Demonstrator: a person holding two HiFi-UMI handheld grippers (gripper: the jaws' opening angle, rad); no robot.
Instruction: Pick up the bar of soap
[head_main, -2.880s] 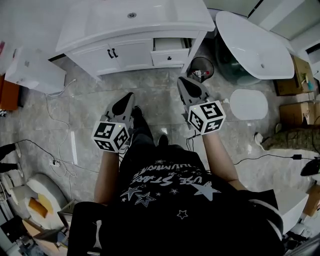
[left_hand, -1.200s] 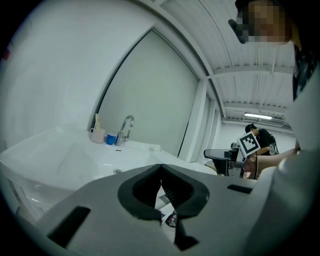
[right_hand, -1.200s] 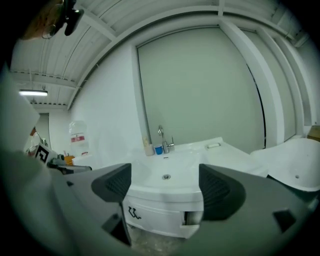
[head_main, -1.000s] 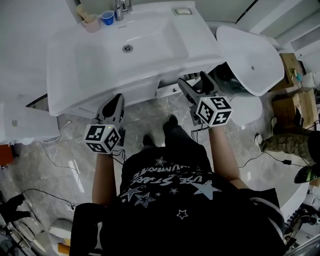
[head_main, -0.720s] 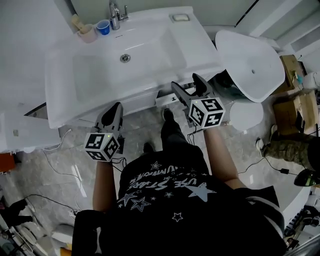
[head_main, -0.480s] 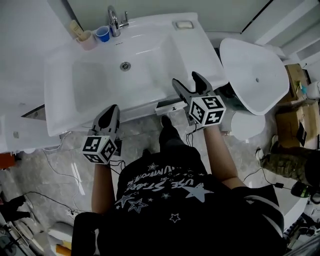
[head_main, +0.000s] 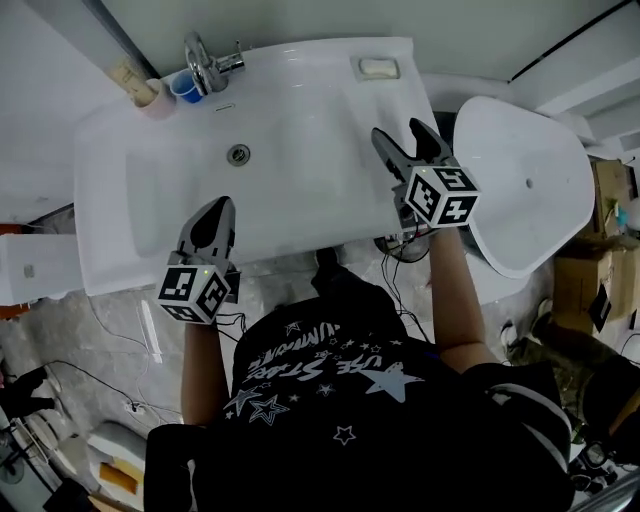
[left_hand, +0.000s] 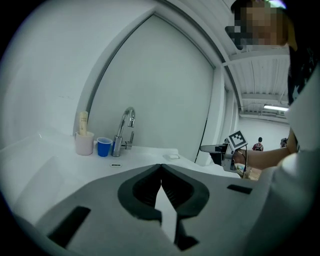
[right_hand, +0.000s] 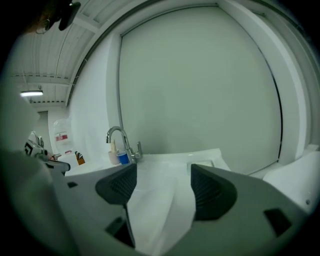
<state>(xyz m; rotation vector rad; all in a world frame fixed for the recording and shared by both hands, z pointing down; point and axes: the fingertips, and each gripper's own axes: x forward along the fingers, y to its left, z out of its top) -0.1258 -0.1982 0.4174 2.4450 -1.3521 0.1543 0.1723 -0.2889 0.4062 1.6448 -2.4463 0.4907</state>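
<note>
Two grippers hover over the white ceramic washbasin (head_main: 300, 150): left gripper (head_main: 214, 207) pressed together, right gripper (head_main: 401, 133) spread, closing, empty; pale rectangular soap bar (head_main: 379, 68) lies far right.

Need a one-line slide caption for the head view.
Right gripper, fingers closing empty, short of the soap bar on the sink; left gripper shut.

Your left tool (head_main: 213, 210) sits out front on your left, jaws pressed together at the tips and gripping nothing. Your right tool (head_main: 400, 135) reaches farther forward, jaws wide apart and closing, with nothing between them. Your left forearm (head_main: 200, 360) and right forearm (head_main: 450, 290) are both bare and extended, and both tools point away from your chest.
</note>
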